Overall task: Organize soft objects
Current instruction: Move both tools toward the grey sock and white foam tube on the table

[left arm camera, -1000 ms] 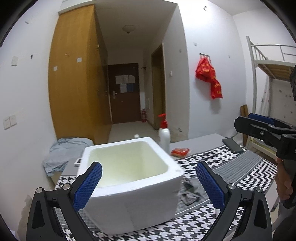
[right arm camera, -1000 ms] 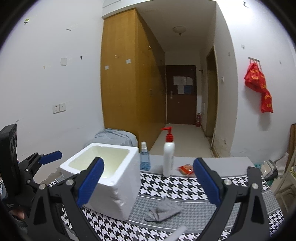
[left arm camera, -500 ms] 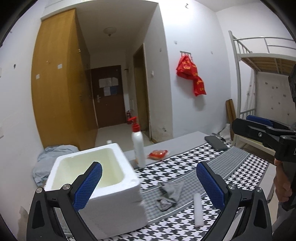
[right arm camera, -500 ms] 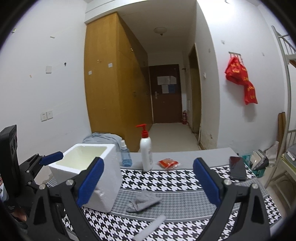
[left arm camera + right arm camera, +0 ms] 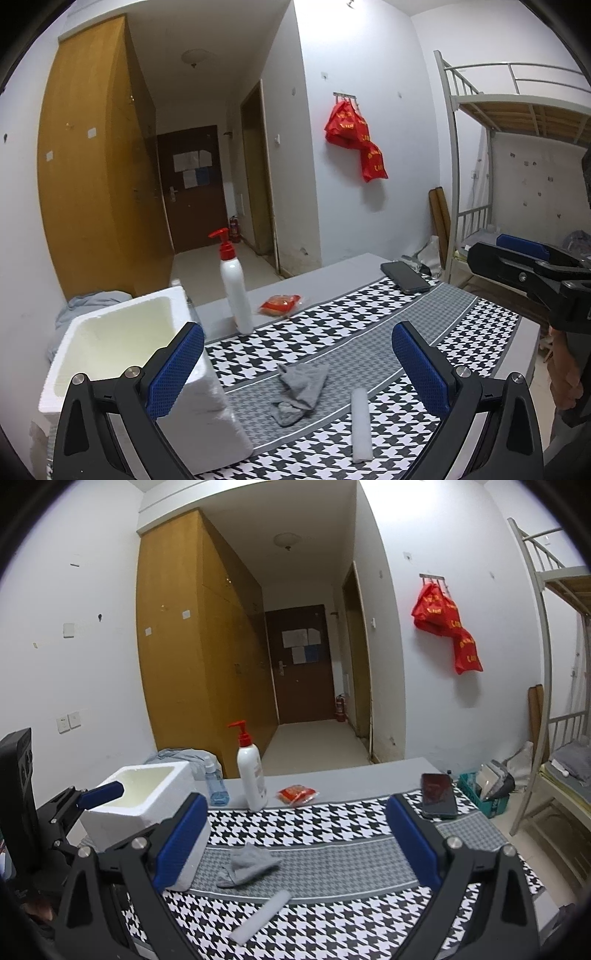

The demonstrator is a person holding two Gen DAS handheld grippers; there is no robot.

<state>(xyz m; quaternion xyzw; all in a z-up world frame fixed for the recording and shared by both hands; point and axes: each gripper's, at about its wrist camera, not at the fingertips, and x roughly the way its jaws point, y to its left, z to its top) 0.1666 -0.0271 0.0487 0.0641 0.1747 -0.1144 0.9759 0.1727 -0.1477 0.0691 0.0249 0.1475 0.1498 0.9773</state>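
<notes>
1. Straight ahead, a table [image 5: 332,275] is standing under a black-and-white houndstooth cloth [image 5: 369,325] with a grey band running across it.
2. Lying crumpled on that grey band is a grey sock [image 5: 299,387], a soft thing, resting apart from everything else.
3. Just beside the sock, toward the near edge, a white foam roll [image 5: 360,424] is lying flat on the checked pattern, not touching the sock.
4. Sitting at the left end of the table is a white foam box [image 5: 122,350], open at the top, with nothing showing inside it.
5. Behind the box, a white pump bottle [image 5: 236,291] with a red pump is standing upright, and a small blue spray bottle [image 5: 214,782] is standing just beside the box's far corner.
6. A red packet [image 5: 280,304] is lying on the bare grey tabletop near the pump bottle, and a dark phone [image 5: 404,277] is lying at the far right end of the cloth.
7. The left gripper [image 5: 297,363] is hovering above the table's near edge with its blue pads spread wide and nothing between them; the sock and roll are showing in the gap.
8. The right gripper [image 5: 297,834] is hovering likewise, its jaws spread wide and bare, well apart from the sock below.
9. A person's hand [image 5: 565,373] is gripping the right gripper's handle at the right edge of the left view.
</notes>
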